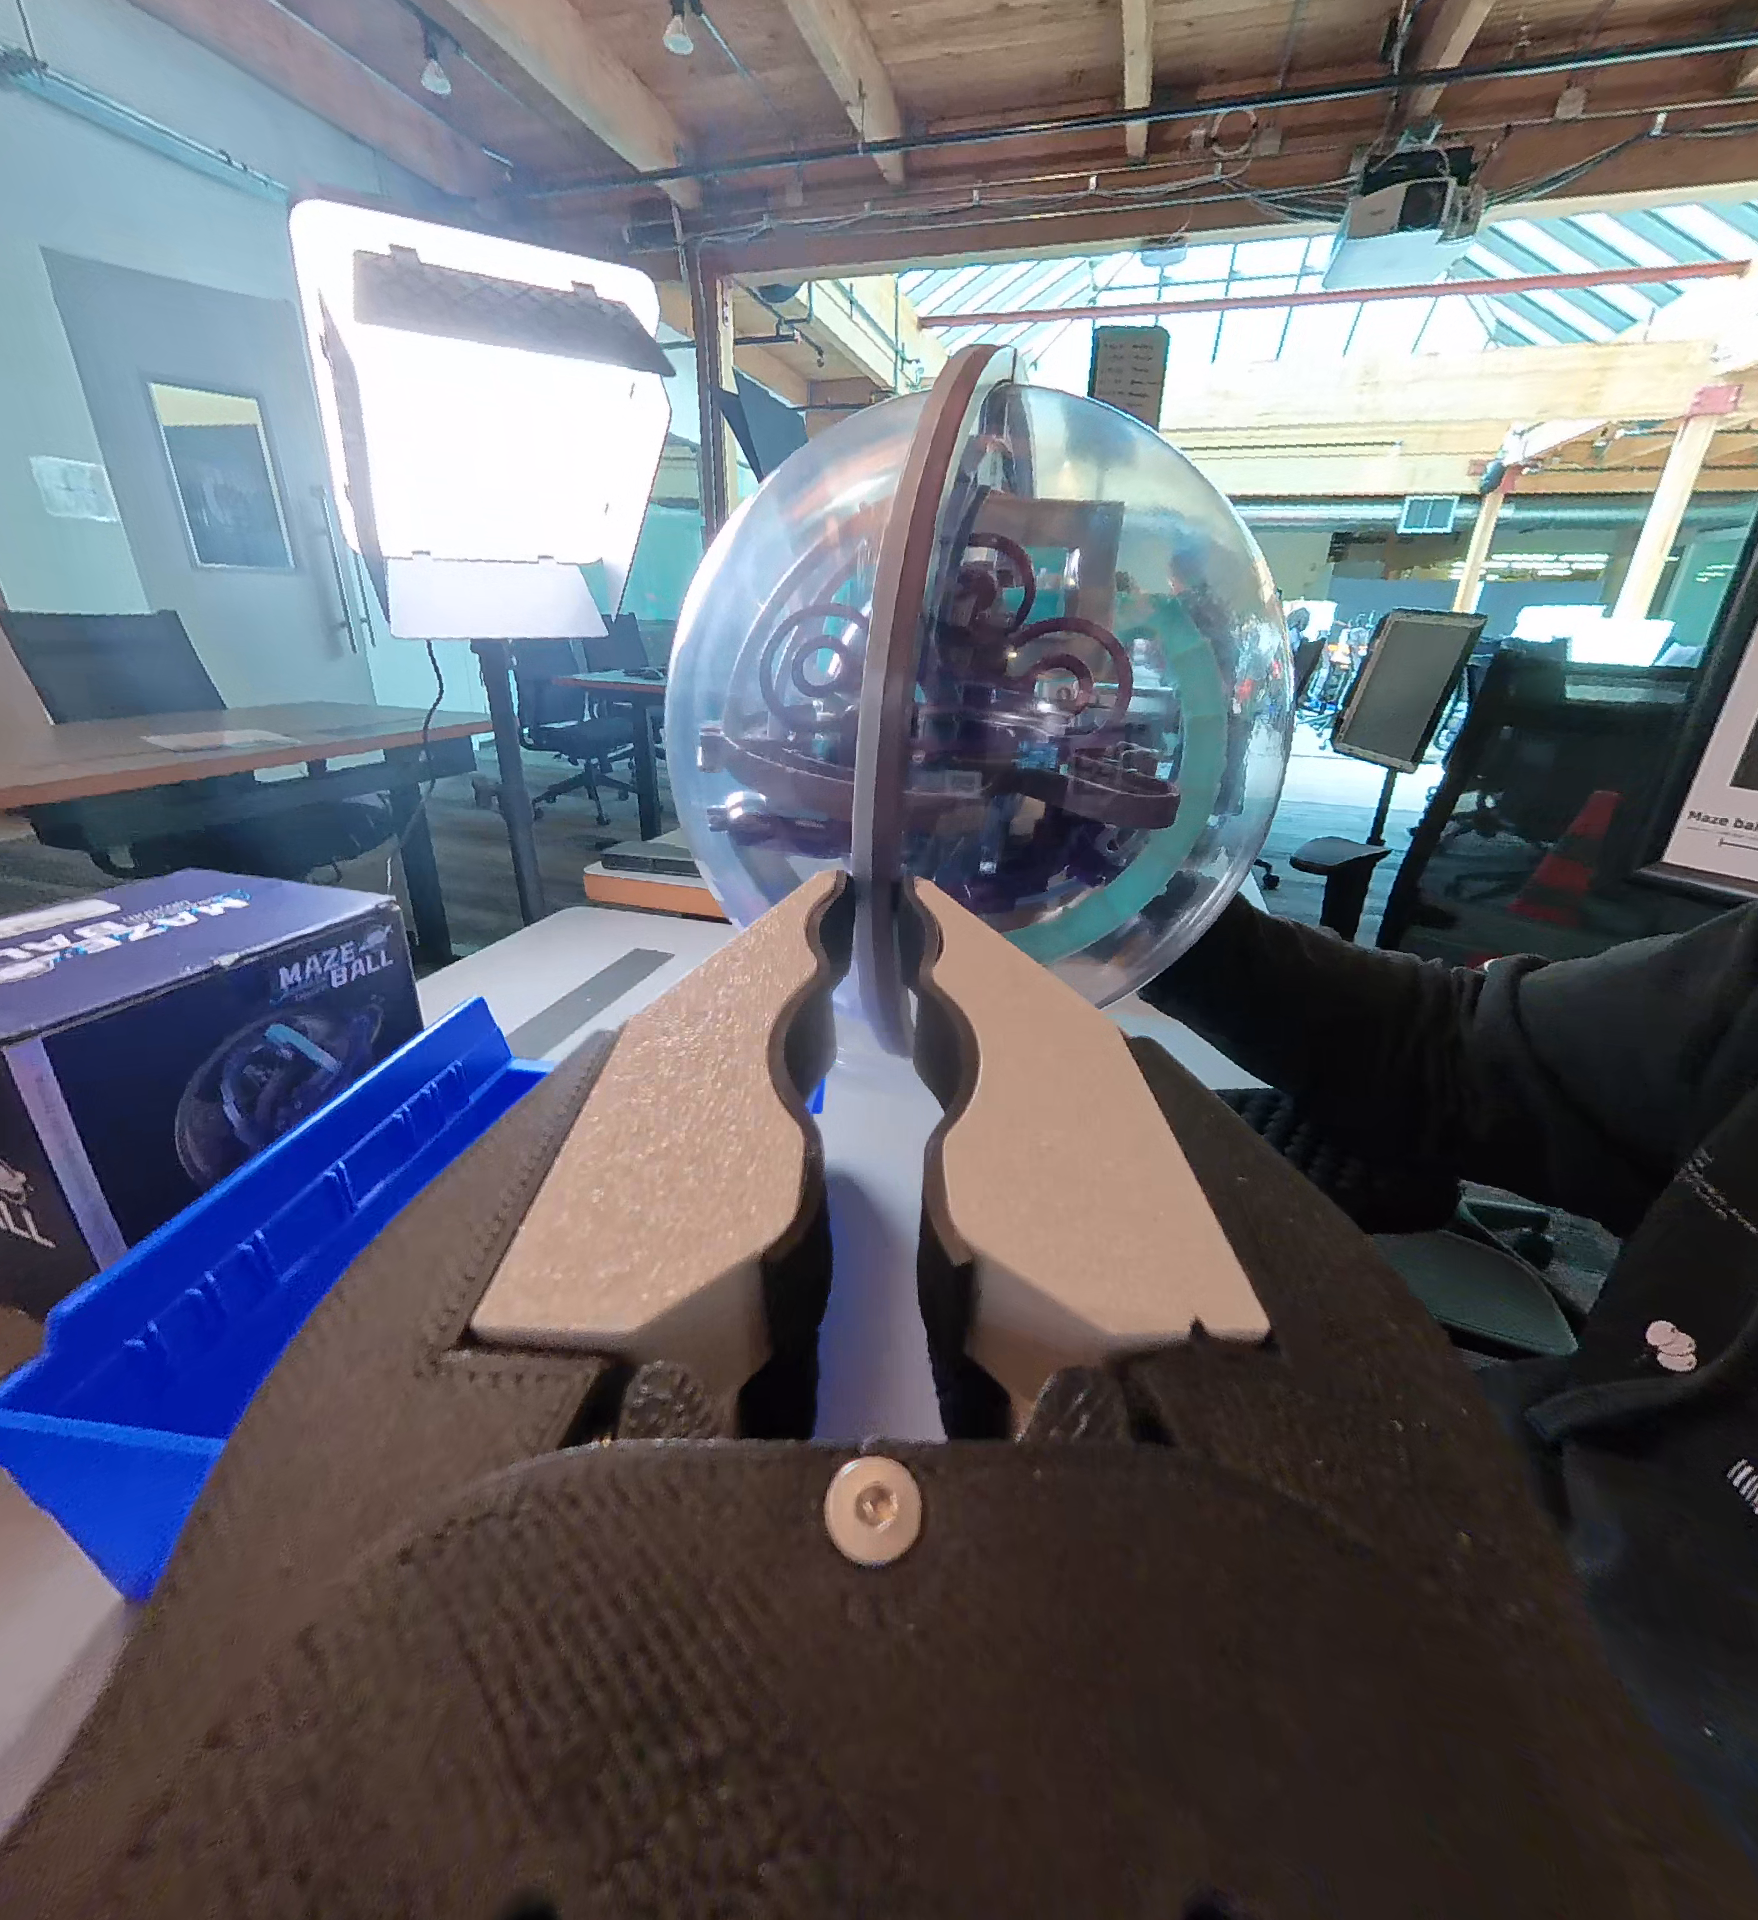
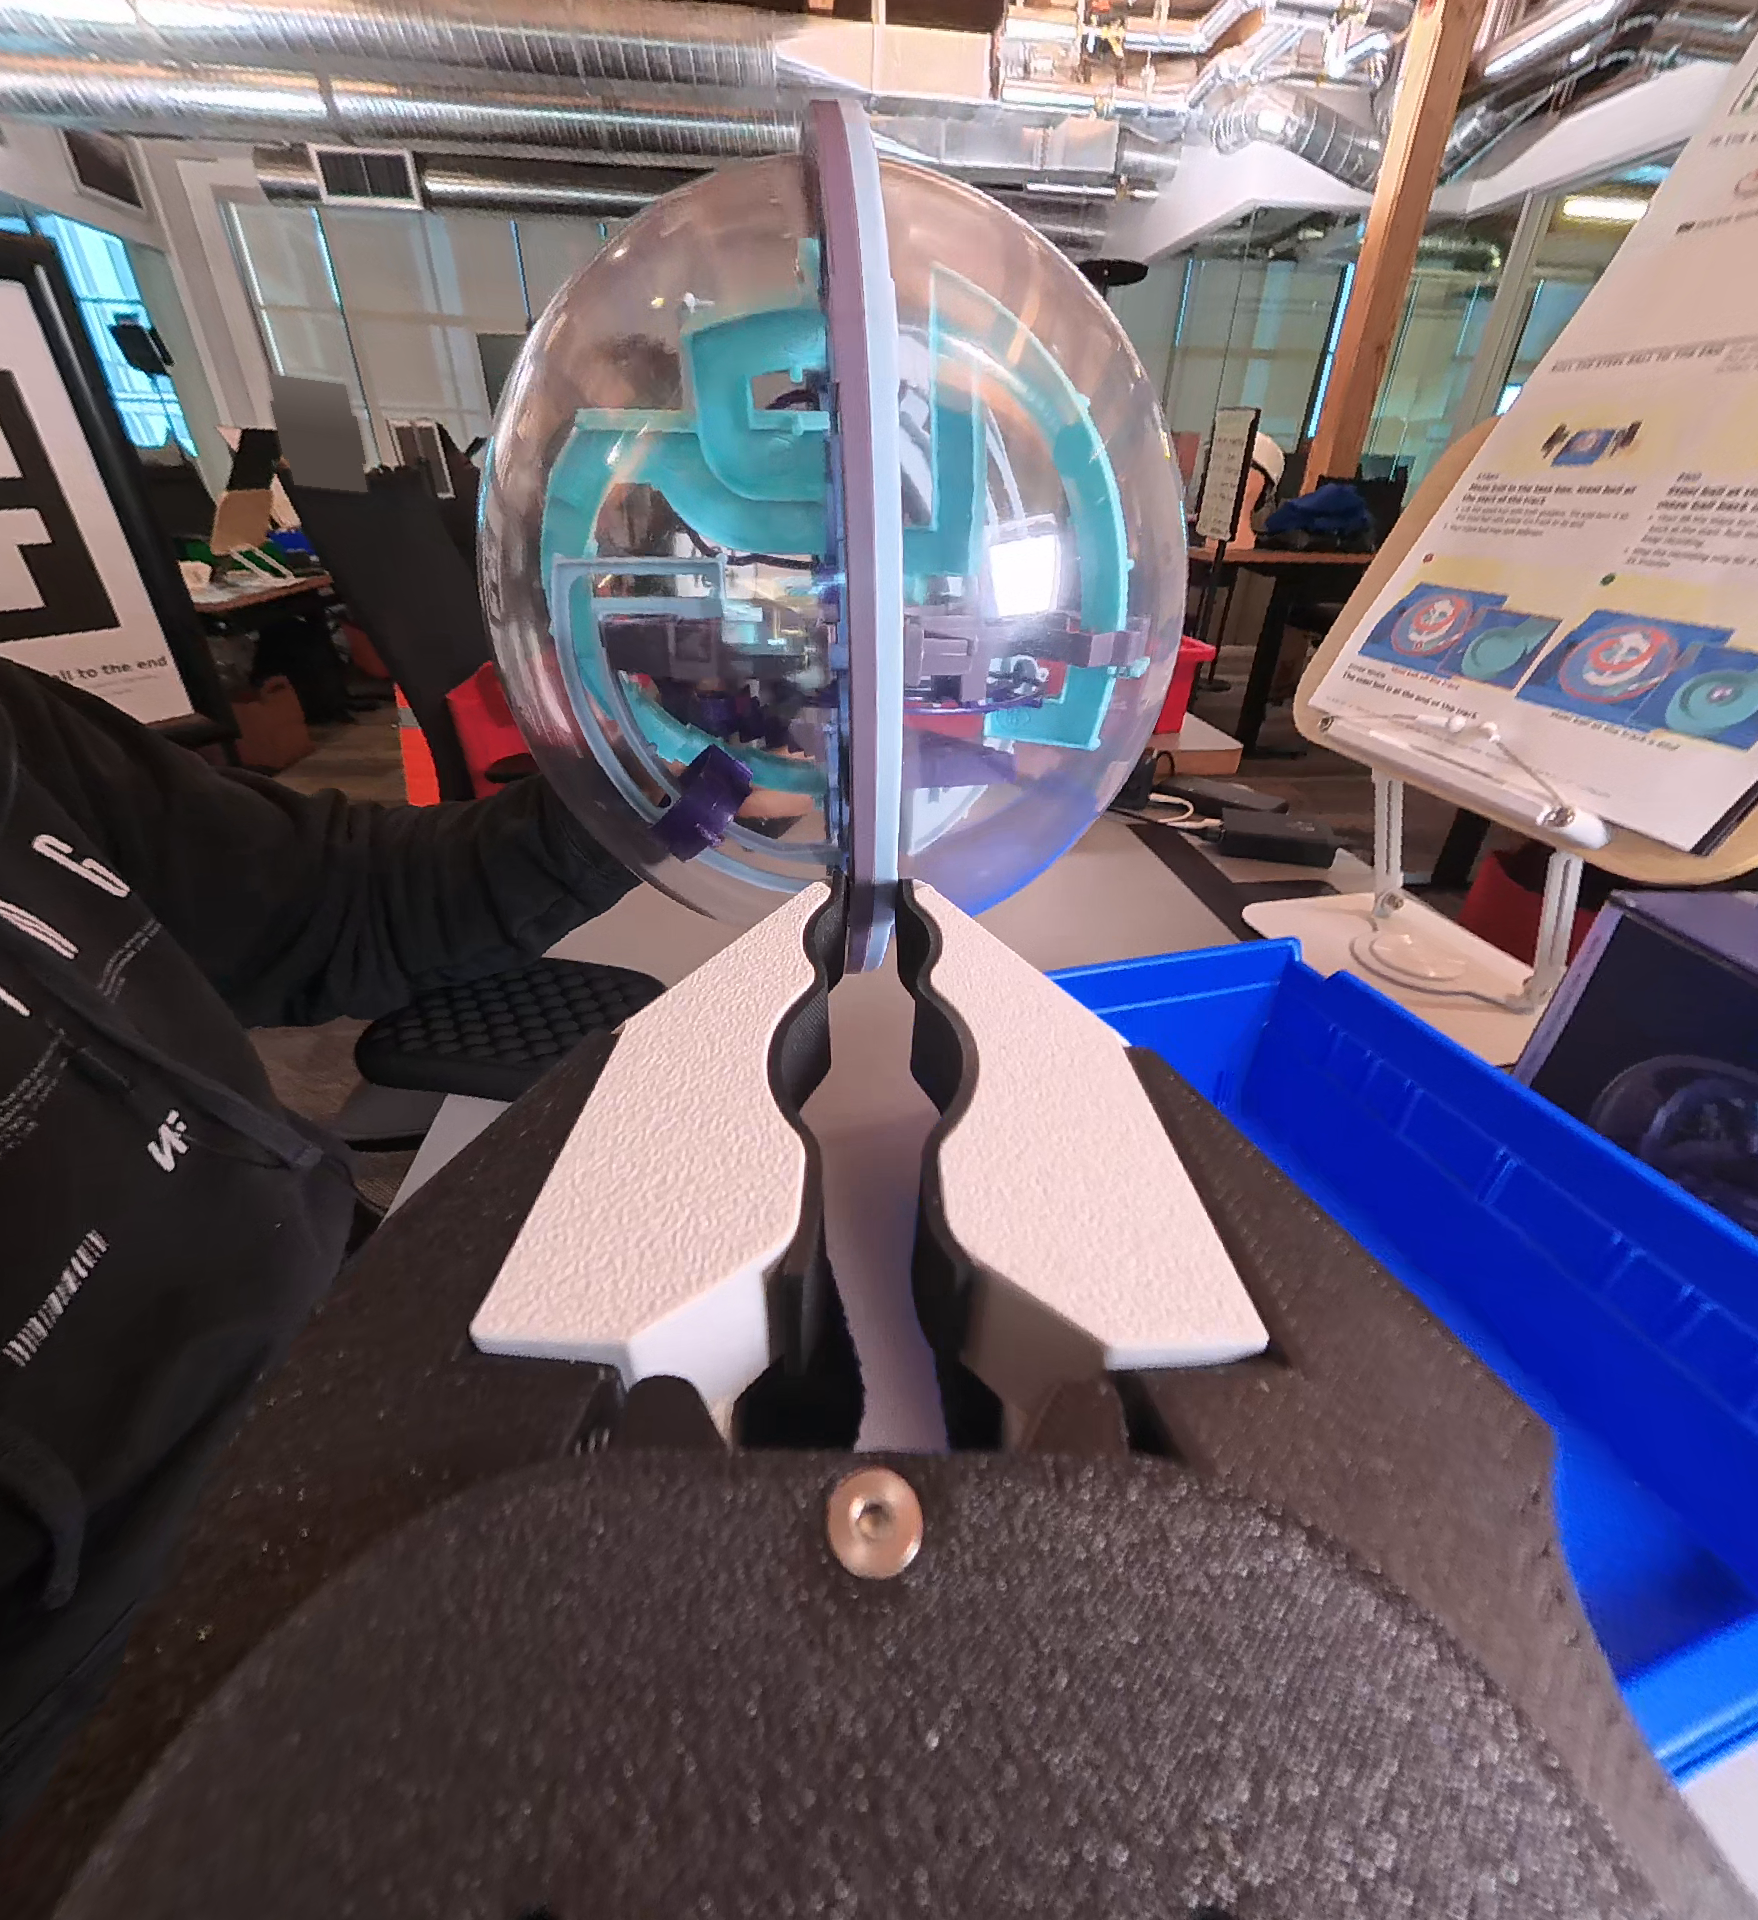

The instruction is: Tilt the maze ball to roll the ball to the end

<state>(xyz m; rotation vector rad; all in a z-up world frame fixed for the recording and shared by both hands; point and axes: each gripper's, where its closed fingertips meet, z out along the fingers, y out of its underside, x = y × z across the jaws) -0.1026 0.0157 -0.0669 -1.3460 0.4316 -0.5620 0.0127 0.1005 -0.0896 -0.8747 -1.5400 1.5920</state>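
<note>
Clear plastic maze ball (image 1: 979,686), lifted above the blue plastic bin (image 1: 231,1278), is clamped by its grey equator rim (image 2: 859,520) between left gripper (image 1: 873,914) and right gripper (image 2: 867,914), apparently for controlled tilting.

Location type: open-plan office used as a work and recording area. Evidence: long brown-topped desk on black legs (image 1: 200,743), with black mesh swivel chairs (image 1: 584,717) just beyond it. Bright rectangular studio light panel on a stand (image 1: 485,436) stands beside the desk. Exposed timber ceiling beams (image 1: 833,73) run above it, carrying a white ceiling-mounted projector (image 1: 1400,223). Silver ventilation ducts (image 2: 355,73) and glass-walled partitions (image 2: 376,312) appear in the right wrist view.
</note>
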